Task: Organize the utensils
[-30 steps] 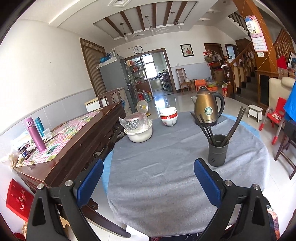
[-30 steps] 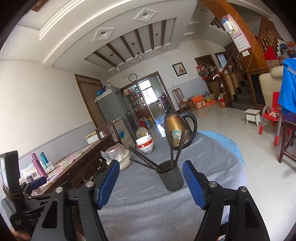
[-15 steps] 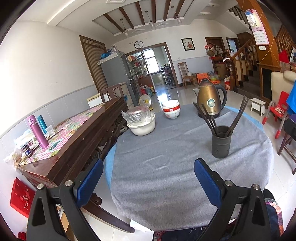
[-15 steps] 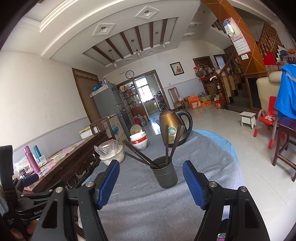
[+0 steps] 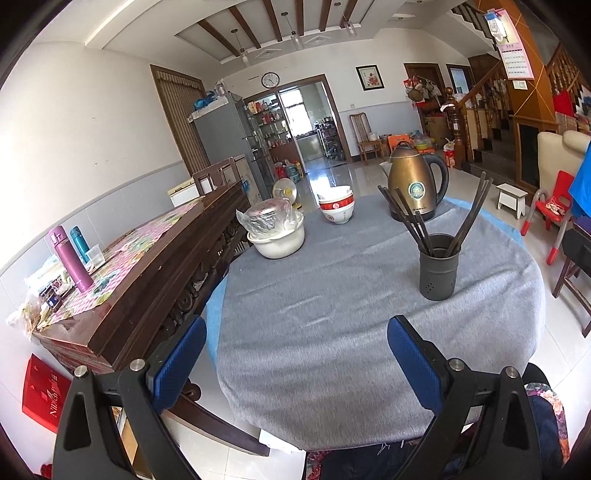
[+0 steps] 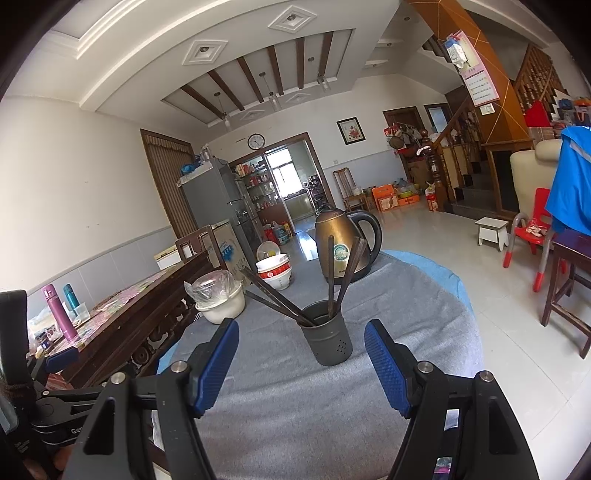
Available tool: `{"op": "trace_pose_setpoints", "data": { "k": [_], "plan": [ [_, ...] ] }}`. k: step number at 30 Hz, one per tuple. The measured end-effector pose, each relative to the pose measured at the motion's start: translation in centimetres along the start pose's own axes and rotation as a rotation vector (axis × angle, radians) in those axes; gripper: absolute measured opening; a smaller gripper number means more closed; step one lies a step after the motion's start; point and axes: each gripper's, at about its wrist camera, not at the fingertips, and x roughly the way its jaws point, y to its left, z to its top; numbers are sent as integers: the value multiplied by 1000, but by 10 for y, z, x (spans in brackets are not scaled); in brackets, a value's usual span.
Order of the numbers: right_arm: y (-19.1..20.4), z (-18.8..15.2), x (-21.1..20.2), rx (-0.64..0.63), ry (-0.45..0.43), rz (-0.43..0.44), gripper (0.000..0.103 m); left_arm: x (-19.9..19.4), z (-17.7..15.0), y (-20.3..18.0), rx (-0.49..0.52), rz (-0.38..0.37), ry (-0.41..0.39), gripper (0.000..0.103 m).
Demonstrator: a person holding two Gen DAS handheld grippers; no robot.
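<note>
On the grey cloth, your chopsticks [image 6: 284, 297] look light, stiff and slippery; pinch mid-shaft above the holder [image 6: 327, 338], both grippers [image 6: 301, 360] [image 5: 295, 360] gaping empty.

White walls [image 5: 92, 122], glossy floor [image 6: 443, 236], beamed ceiling [image 5: 277, 22].

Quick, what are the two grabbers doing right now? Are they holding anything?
Left gripper: open, holding nothing, over the gray table.
Right gripper: open, holding nothing, facing the chopstick cup.
</note>
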Motion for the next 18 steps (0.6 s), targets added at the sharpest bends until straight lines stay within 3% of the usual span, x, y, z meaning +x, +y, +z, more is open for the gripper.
{"op": "trace_pose_setpoints", "data": {
  "k": [18],
  "plan": [
    [0,0,0,1,5,1,74,3,-4,1,2,1,11,98]
  ]
}}
